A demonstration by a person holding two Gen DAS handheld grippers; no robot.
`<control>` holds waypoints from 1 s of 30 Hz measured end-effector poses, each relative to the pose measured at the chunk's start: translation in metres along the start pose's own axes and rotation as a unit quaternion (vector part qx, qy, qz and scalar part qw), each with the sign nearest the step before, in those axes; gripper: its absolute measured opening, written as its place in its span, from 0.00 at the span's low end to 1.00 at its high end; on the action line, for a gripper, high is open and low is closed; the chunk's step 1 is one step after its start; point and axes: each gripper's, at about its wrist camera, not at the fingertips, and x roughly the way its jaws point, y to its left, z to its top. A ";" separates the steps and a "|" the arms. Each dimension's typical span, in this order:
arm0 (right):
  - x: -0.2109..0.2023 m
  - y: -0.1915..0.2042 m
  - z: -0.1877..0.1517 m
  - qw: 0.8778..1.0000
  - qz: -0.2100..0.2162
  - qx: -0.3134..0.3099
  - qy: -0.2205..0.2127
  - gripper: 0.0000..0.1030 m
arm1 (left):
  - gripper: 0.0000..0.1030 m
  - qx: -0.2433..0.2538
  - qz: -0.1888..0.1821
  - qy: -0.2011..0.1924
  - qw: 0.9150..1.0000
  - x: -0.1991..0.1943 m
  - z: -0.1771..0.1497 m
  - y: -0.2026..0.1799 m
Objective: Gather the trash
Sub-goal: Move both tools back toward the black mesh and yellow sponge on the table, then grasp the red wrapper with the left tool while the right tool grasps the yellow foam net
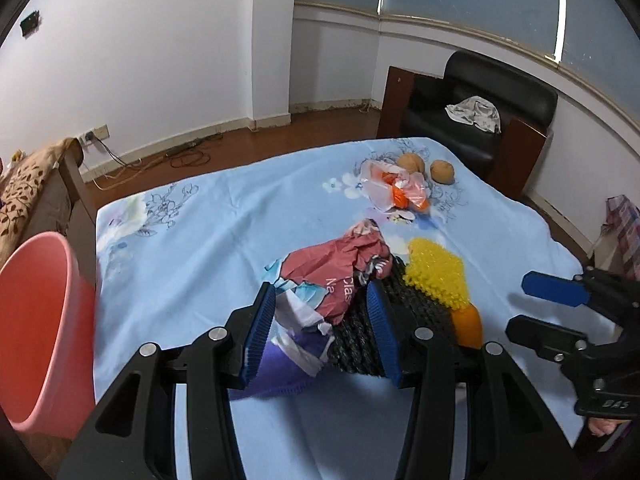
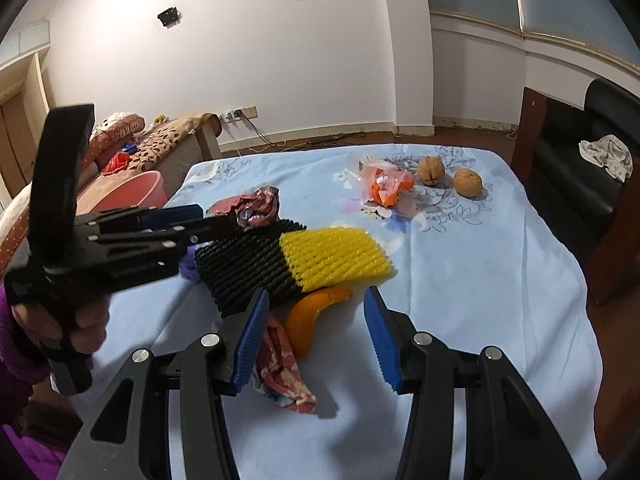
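A crumpled red wrapper [image 1: 332,268] lies on the blue bedsheet [image 1: 200,220], with a purple-and-white wrapper [image 1: 296,332] in front of it. My left gripper [image 1: 320,328] is open, its jaws around these wrappers and the left edge of a black foam net [image 1: 360,340]. A yellow foam net [image 2: 336,254] and an orange peel [image 2: 308,320] lie beside the black net [image 2: 244,268]. My right gripper [image 2: 314,340] is open, low over the peel and a red patterned wrapper [image 2: 284,368]. The right gripper also shows in the left wrist view [image 1: 532,308].
A pink bucket [image 1: 36,320] stands at the bed's left side. A plastic bag with orange scraps [image 1: 400,188] and two walnuts [image 2: 448,176] lie at the far end. A black armchair [image 1: 472,112] with a cloth stands beyond the bed. A brown sofa [image 2: 160,148] is at left.
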 end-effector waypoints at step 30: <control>0.071 -0.003 0.025 0.996 -0.031 0.027 0.081 0.34 | 0.26 -0.126 0.006 -0.047 0.991 -0.042 -0.012 0.044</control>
